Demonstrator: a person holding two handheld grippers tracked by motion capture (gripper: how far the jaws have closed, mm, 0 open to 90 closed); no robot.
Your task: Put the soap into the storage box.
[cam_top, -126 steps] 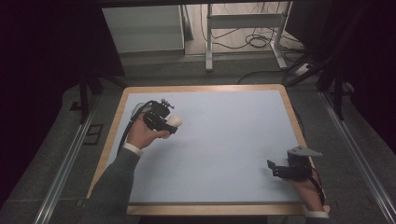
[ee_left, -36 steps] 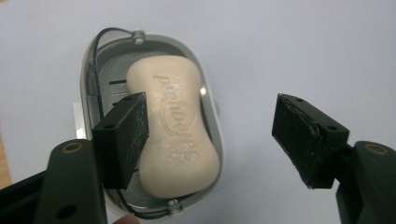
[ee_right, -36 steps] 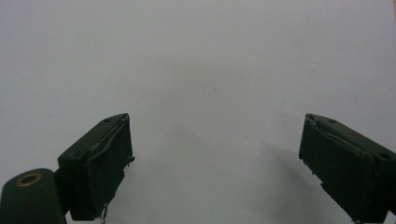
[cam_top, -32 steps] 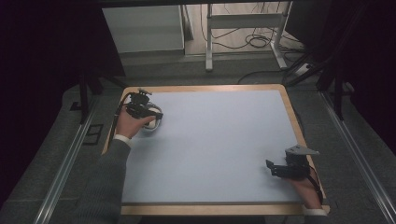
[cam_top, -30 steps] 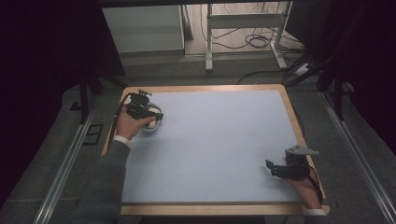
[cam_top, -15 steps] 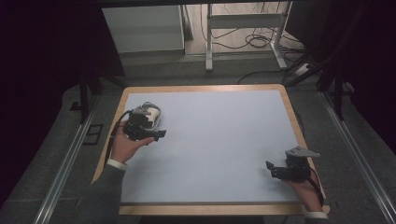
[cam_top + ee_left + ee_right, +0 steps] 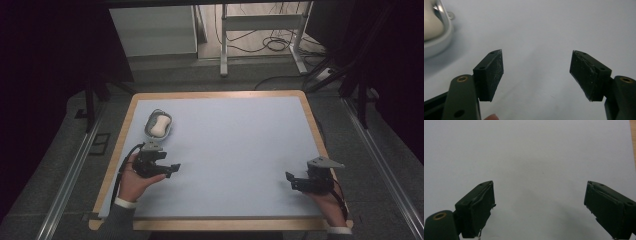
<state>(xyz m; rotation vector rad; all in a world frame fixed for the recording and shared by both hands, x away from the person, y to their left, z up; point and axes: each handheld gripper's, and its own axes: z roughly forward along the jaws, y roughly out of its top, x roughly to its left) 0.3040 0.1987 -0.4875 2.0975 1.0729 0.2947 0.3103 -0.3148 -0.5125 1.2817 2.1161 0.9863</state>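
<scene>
Two grippers, one soap (image 7: pixel 160 125) in dish (image 7: pixel 151 118). High view: soap at 12 o'clock of left gripper (image 7: pixel 169 169), near, long axis toward 1 o'clock; right gripper (image 7: pixel 292 181) well apart. Left gripper view: jaws spread, empty, dish (image 7: pixel 439 42) at 10 o'clock. Right gripper view: jaws spread, empty.

Both grippers are black, with brass-coloured screws at the fingers (image 7: pixel 489 75). The right gripper (image 7: pixel 296 180) carries a grey three-cornered plate; grey sleeves show white cuffs.

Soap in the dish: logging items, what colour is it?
Cream-white soap in a silvery dish; clearest in the high view.
</scene>
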